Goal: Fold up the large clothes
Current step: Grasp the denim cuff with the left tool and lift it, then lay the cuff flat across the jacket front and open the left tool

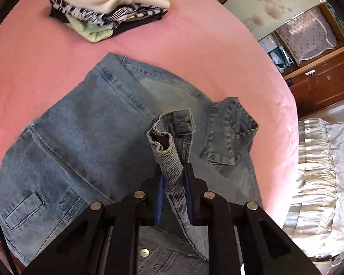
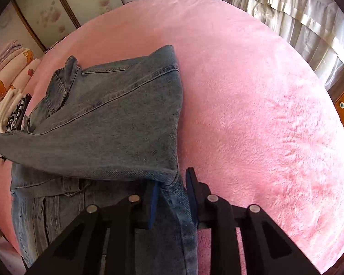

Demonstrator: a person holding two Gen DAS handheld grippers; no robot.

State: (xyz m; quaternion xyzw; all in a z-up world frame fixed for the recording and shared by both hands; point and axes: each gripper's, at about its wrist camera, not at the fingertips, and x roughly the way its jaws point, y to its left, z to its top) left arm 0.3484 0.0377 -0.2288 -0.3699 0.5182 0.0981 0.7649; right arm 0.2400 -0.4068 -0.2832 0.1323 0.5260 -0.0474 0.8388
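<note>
Denim jacket (image 1: 98,133) on the pink bed (image 1: 45,52), sleeve fold in progress. My left claw (image 1: 173,178) is closed on the sleeve (image 1: 169,160) just behind the cuff (image 1: 160,137), whose open end stands up above the jaws; the rest of the jacket lies spread beneath it, the collar (image 1: 231,123) turned up to the right of the cuff. My right claw (image 2: 172,188) sits at the jacket's edge near the shoulder seam, with denim (image 2: 178,206) lying between its jaws; they are only partly closed, and I cannot tell whether they pinch the cloth or merely straddle it. In the right wrist view the held sleeve (image 2: 84,146) stretches as a raised band across the body of the jacket toward the left edge of the frame.

Progress, as I judge it: early to middle. The jacket is laid out flat and one sleeve is being carried across the body, but it is not yet laid down. The other sleeve cannot be made out, and the jacket has not yet been folded into a compact shape.

A pile of folded clothes (image 1: 110,2) rests at the far side of the bed, well apart from the jacket; I take these as items already finished, and the jacket as the one in hand.
</note>
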